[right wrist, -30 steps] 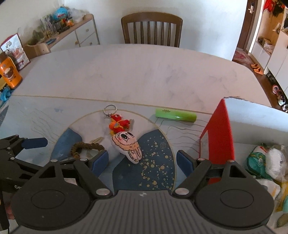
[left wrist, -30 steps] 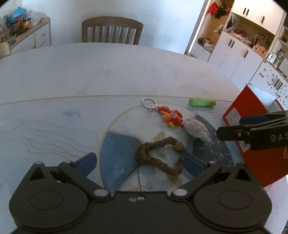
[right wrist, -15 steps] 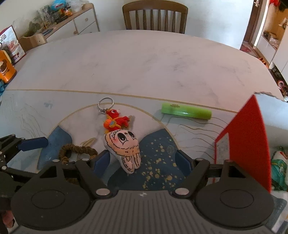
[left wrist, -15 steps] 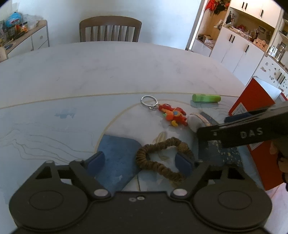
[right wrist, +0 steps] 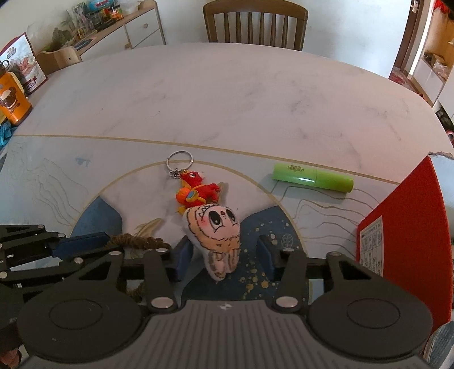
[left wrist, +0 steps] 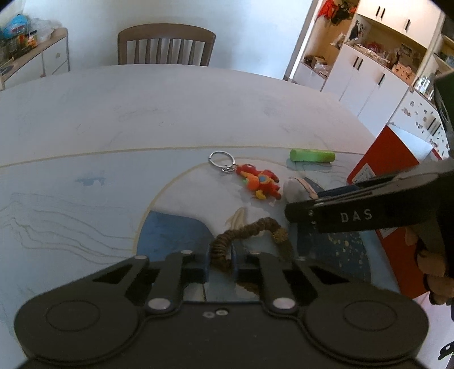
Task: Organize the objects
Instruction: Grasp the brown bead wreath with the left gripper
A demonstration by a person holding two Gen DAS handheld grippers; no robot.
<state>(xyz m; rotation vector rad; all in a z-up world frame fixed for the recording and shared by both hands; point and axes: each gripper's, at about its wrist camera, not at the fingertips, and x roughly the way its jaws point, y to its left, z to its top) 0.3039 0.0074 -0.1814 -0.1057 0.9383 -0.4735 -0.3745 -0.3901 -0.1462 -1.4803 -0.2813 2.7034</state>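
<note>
Left gripper (left wrist: 220,262) low over desk (left wrist: 159,113), fingers (left wrist: 203,264) clenched on near side of brown braided loop (left wrist: 252,232); rest of loop curving away to the right on the blue patch of the printed mat. Right gripper (right wrist: 224,257) also low, fingers (right wrist: 181,255) apart, straddling lower part of white plush doll (right wrist: 217,235); no clear contact on either side, right pad well off the plush. Doll lying face up, head toward far side, top touching red-orange keychain figure (right wrist: 195,191), metal ring (right wrist: 179,161) at its far end. Green tube (right wrist: 312,178) lying on its side further right, apart from the rest, near gold arc line of mat. Red box (right wrist: 405,235) standing at right desk edge, white label on its near face. In left view, right gripper body crossing in from right, "DAS" lettering visible, covering most of the doll (left wrist: 295,187); bit of a hand (left wrist: 434,272) behind it. In right view, left gripper linkage at lower left, blue pad beside the loop (right wrist: 136,241). Wooden chair (right wrist: 255,24) at far side of desk, sideboard with clutter at left wall, white cabinets at right.
</note>
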